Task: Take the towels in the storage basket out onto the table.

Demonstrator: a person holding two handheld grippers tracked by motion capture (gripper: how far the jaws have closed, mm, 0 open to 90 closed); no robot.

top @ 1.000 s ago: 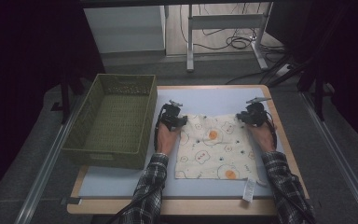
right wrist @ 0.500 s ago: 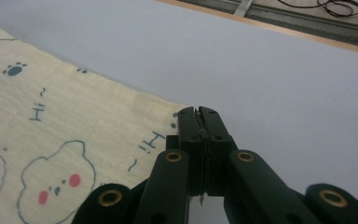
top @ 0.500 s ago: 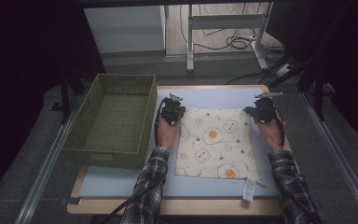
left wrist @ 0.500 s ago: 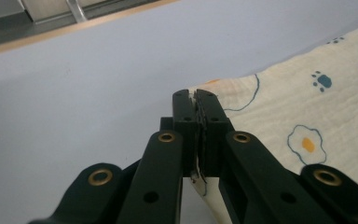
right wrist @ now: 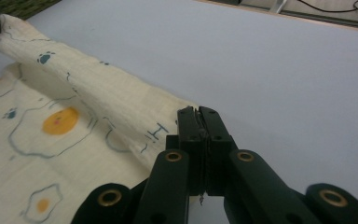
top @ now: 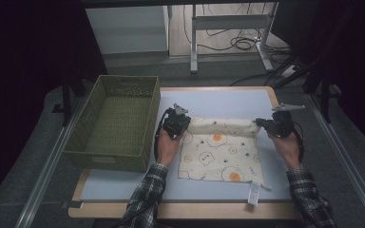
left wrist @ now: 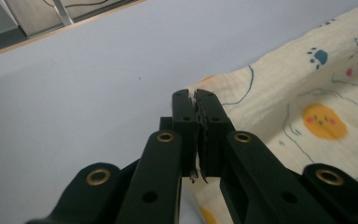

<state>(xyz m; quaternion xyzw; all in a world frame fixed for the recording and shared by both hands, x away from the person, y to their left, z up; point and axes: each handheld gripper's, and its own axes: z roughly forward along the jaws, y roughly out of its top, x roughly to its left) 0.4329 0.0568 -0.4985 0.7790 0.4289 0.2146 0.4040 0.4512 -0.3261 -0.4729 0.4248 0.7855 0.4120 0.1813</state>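
Where the pale blue tabletop (top: pixel 228 102) meets its wooden near edge, one white tag (top: pixel 254 193) sticks out from the near right corner of the single cream cotton cloth printed with fried eggs (top: pixel 221 154). That cloth lies flat at the table's middle, its far edge lifted into a low fold. Two black grippers hold that edge: the left gripper (left wrist: pixel 196 100) is clamped on the far left corner, the right gripper (right wrist: pixel 198 116) clamped on the far right corner, each with fabric pinched between its jaws. Left of the cloth, just beside the left hand (top: pixel 165 145), stands one olive-green woven plastic basket (top: pixel 90 156) with nothing inside.
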